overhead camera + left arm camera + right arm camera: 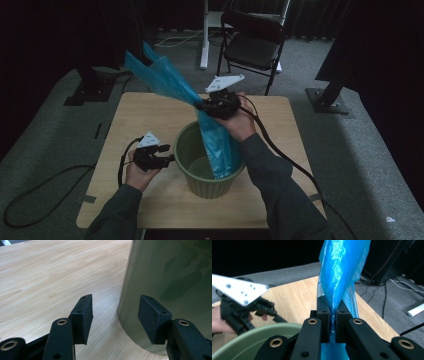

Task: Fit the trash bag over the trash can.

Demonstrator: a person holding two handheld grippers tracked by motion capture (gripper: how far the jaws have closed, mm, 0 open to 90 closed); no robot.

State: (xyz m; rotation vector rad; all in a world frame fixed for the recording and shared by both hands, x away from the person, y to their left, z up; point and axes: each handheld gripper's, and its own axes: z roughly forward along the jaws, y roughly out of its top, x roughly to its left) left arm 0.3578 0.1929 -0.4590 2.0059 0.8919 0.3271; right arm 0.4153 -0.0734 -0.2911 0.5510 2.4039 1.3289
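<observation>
Blue, thin, crinkly plastic is what we are handling: a long blue plastic bag (pixel 210 117) is pinched near its middle by our right gripper (pixel 204 106), whose jaws are clenched on a bunched fold of it. Its lower end hangs down inside the round, ribbed green plastic bin (pixel 192 172) on the light wooden table (pixel 145 112), while the upper part flares up and away to the left. Our left gripper (pixel 171 159) sits with its jaws spread apart just beside the bin's outer wall, holding nothing; we cannot tell whether a pad touches the wall.

We judge the risks to be these: the film is slippery and gathered into a narrow twist, so a tug could pull it free or tear it. The bin looks light and is not held, so dragging the bag sideways could tip or slide it. The loose upper part could also flop outside the rim rather than opening over it
</observation>
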